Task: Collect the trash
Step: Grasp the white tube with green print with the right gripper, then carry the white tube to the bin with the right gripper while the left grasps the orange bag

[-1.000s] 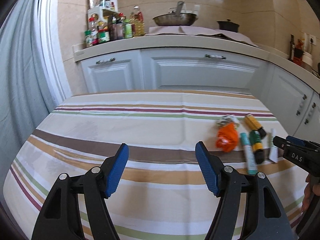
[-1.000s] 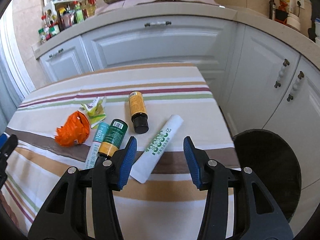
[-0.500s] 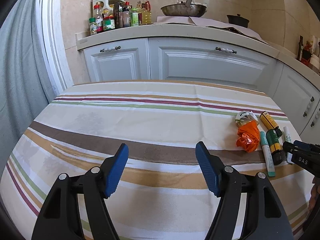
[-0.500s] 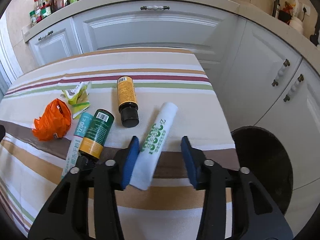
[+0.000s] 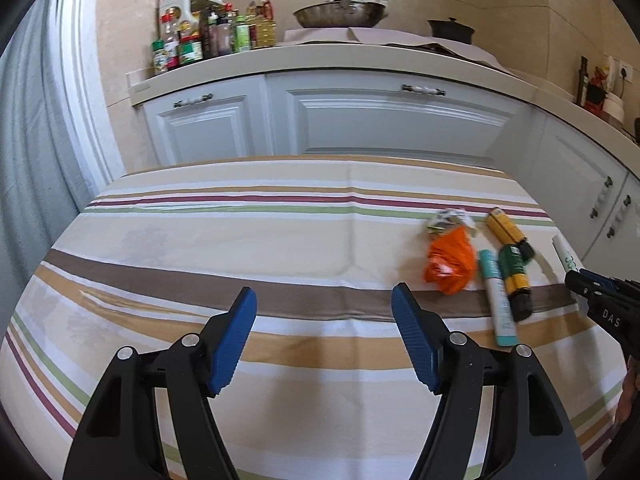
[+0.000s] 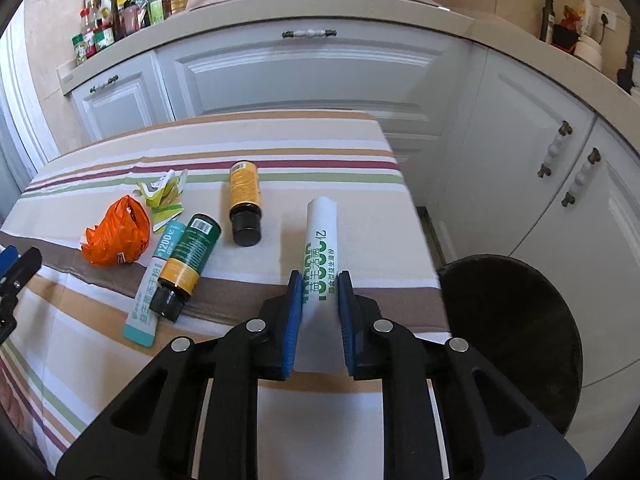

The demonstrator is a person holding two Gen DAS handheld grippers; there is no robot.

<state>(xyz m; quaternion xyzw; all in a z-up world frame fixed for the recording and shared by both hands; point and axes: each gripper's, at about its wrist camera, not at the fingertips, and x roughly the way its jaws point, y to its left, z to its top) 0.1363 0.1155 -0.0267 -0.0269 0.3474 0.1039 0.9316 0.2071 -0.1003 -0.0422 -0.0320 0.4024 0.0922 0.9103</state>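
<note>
Left wrist view: striped tablecloth [image 5: 240,240] fills the ground ahead, white cabinets [image 5: 392,120] beyond it.
Left gripper [image 5: 324,340]: blue pads spread wide, nothing between them, poised over the brown stripe.
Trash cluster: off to the right of the cloth — orange crumpled bag [image 5: 450,266], a crumpled wrapper [image 5: 450,220] touching its far side, a teal tube [image 5: 498,300] just beside it, then a green bottle [image 5: 514,276] and a yellow bottle [image 5: 506,230] lying down.
White tube [image 5: 564,254]: at the cloth's right edge, its near end meeting the black tip of the right gripper [image 5: 576,280].
Countertop: condiment bottles [image 5: 200,40] at left, a metal pan [image 5: 340,16] and a dark pot [image 5: 450,32] further along.

Right wrist view: right gripper [image 6: 320,312] is clenched, both blue pads pressed on the near part of the white tube [image 6: 322,240], green print showing between them.
Tube position: pointing away along the fingers, near the cloth's right edge; I can't tell if it rests on the cloth or is lifted.
Neighbours: yellow bottle [image 6: 244,204] to its left, green bottle [image 6: 188,260] resting partly on the teal tube [image 6: 154,280], orange bag [image 6: 116,236] and wrapper [image 6: 164,196] further left.
Bin: dark round trash can [image 6: 508,332] on the floor, right of the table, open mouth facing up.
Left edge: the left gripper's [image 6: 14,268] tip peeks in.
</note>
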